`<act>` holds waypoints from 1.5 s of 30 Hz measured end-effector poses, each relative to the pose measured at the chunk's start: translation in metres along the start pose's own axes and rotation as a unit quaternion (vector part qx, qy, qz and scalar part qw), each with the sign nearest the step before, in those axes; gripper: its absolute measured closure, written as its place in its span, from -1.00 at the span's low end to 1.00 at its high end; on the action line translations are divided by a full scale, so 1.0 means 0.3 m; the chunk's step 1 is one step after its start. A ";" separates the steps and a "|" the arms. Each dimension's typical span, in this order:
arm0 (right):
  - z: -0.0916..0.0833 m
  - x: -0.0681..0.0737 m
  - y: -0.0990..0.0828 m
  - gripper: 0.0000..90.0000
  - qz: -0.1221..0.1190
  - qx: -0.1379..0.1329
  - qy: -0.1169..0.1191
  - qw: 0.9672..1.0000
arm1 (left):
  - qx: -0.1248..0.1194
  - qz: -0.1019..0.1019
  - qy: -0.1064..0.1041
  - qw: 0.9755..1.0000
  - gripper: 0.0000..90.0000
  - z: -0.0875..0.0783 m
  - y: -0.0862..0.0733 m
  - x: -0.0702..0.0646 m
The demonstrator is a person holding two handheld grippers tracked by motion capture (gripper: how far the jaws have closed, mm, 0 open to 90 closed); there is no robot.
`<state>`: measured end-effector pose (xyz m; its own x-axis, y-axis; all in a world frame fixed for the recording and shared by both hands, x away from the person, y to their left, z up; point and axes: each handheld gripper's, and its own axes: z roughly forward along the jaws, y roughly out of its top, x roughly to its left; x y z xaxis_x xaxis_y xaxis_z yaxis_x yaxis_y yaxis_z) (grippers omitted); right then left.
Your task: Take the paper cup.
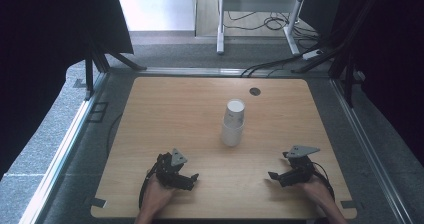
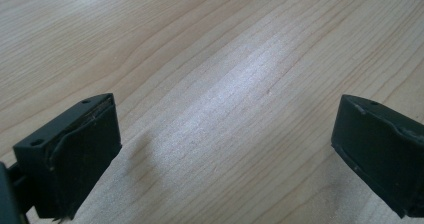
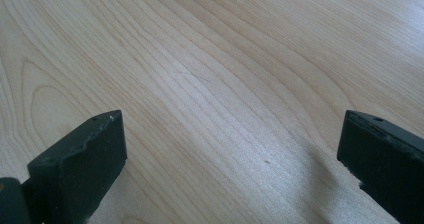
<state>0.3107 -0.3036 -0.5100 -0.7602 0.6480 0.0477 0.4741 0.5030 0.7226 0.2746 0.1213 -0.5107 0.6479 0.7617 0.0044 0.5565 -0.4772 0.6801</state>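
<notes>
A short stack of white paper cups (image 1: 233, 122) stands upright near the middle of the wooden table (image 1: 170, 109). My left gripper (image 1: 190, 179) rests near the front edge at the left, held by a hand, its jaws open and pointing right. At the front right lies my right gripper (image 1: 274, 176), also open, its jaws pointing left. In the left gripper view the two black jaws stand wide apart over bare wood (image 2: 225, 114), with nothing between them. The right gripper view likewise has wide jaws over bare wood (image 3: 225, 109). Both grippers are well short of the cups.
A small dark round grommet (image 1: 255, 91) sits in the table's far edge region. Beyond the table are a white desk frame (image 1: 260, 6), cables on the floor (image 1: 270, 64) and dark curtains at both sides. Metal rails run along the table's left and right.
</notes>
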 end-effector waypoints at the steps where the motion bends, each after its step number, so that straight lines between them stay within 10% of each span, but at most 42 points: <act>1: -0.001 -0.001 0.001 -1.00 -0.003 0.001 0.001 1.000 | -0.001 0.000 0.000 1.000 -1.00 0.000 0.001 0.000; 45: -0.026 0.012 0.065 -0.96 -0.010 -0.003 0.022 1.000 | -0.011 0.019 -0.008 1.000 -1.00 -0.015 0.083 0.002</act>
<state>0.3139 -0.2959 -0.4903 -0.7880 0.6125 0.0626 0.4559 0.5120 0.7280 0.2865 0.1118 -0.4905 0.6762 0.7365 0.0181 0.5208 -0.4953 0.6953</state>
